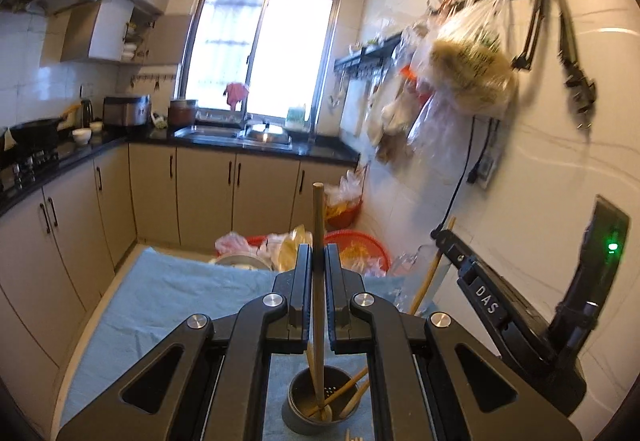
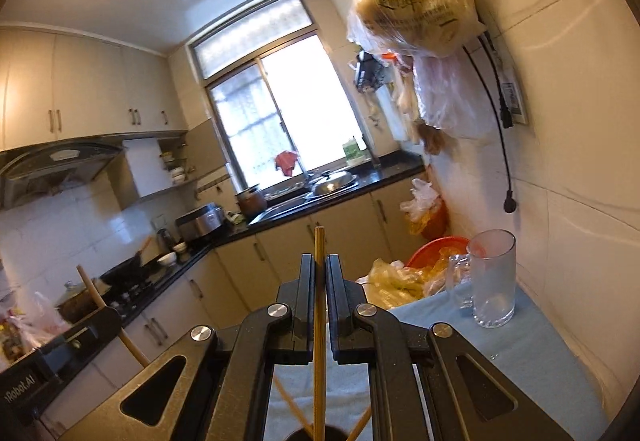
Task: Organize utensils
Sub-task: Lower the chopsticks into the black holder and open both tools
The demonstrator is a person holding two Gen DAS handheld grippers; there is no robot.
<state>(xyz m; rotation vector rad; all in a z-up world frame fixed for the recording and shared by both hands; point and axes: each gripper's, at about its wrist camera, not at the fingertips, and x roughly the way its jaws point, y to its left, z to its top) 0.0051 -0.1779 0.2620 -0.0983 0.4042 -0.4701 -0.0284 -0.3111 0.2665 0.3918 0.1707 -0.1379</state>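
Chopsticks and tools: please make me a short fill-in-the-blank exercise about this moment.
1. Each tool is shut on one wooden ____.
2. The dark holder stands on a ____ cloth.
3. The glass mug is standing ____.
4. The left tool holds its stick above the ____.

Answers: chopstick; blue; upright; holder

I'm seeing the left gripper (image 1: 319, 255) and right gripper (image 2: 320, 265) showing black, with silver rivets. The chopstick (image 1: 318, 261) between the left jaws is looking tan, like the one (image 2: 319, 281) in the right jaws. The utensil holder (image 1: 316, 405) is showing dark grey with a dotted base. A pale blue cloth (image 1: 160, 293) is covering the tabletop. The glass mug (image 2: 490, 277) is appearing clear, the basket (image 1: 360, 245) red, the cabinets (image 1: 200, 185) beige.
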